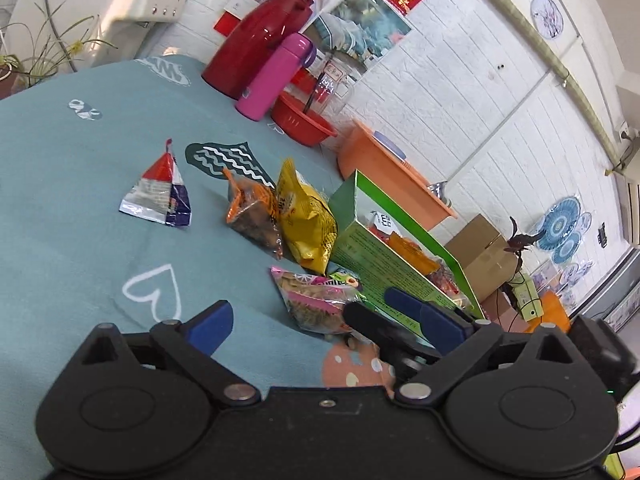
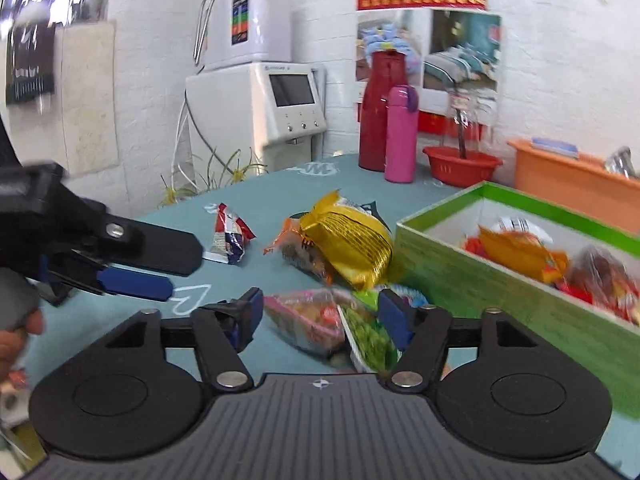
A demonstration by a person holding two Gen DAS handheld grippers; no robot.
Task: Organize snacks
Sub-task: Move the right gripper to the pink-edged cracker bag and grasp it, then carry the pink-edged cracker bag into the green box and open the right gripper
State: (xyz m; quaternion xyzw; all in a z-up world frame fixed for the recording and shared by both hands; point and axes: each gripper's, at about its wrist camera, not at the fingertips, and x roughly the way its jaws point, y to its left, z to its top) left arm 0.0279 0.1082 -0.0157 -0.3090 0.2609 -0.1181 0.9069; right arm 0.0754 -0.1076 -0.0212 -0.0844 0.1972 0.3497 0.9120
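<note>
1. Left gripper [image 1: 326,320]: jaws spread wide, nothing between them, hovering over the teal-clothed worktop [image 1: 80,168]. In the right wrist view it shows at the left edge [image 2: 176,276], seen side-on.
2. Right gripper [image 2: 320,312]: jaws apart, set either side of a pink snack bag [image 2: 304,320] and a green snack packet [image 2: 368,340]. Whether the pads touch either packet cannot be told; the picture is blurred there.
3. In the left wrist view the right gripper [image 1: 404,308] lies over the pink snack bag [image 1: 316,300], against the near wall of the green box [image 1: 384,264].
4. Green box: open top, standing at the right of the worktop, holding several orange and red snack packets [image 2: 520,252].
5. Yellow snack bag [image 1: 306,220] leans against the box's left corner; an orange snack bag [image 1: 252,212] is touching its left side.
6. Red, white and blue snack packet [image 1: 160,196] lies alone, well apart to the left of the others.
7. Far end of the worktop: red thermos jug [image 1: 260,40] with a pink flask [image 1: 276,76] just in front, a red basket [image 1: 304,120] beside them.
8. Beyond the box: an orange tub [image 1: 380,168]. White water dispenser [image 2: 288,108] stands against the brick wall.
</note>
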